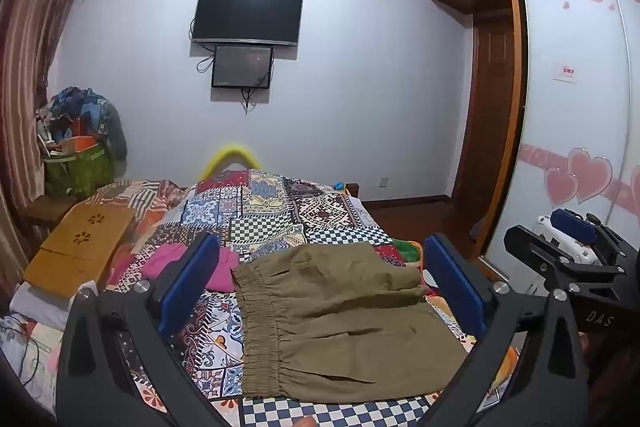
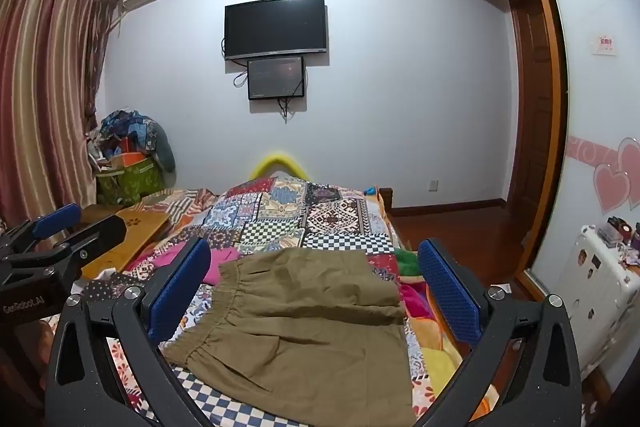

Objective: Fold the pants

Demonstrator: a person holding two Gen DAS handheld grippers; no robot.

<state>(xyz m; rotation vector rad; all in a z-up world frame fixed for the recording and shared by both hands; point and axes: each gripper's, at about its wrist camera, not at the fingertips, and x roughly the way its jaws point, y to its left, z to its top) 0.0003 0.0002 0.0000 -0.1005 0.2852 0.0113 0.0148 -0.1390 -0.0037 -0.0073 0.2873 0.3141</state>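
Observation:
Olive-brown pants (image 1: 340,319) lie folded on the patchwork bedspread (image 1: 272,211), elastic waistband to the left, one layer doubled over the far part. My left gripper (image 1: 320,287) is open and empty, held above the pants, blue pads on either side of them. My right gripper (image 2: 316,291) is also open and empty above the same pants (image 2: 304,331). The right gripper also shows at the right edge of the left wrist view (image 1: 568,247), and the left gripper at the left edge of the right wrist view (image 2: 60,231).
A pink garment (image 1: 192,263) lies left of the pants. A wooden lap tray (image 1: 80,243) sits at the bed's left side. A green and pink cloth (image 2: 408,267) lies right of the pants. A wardrobe (image 1: 572,99) stands on the right, clutter (image 1: 80,143) at the far left corner.

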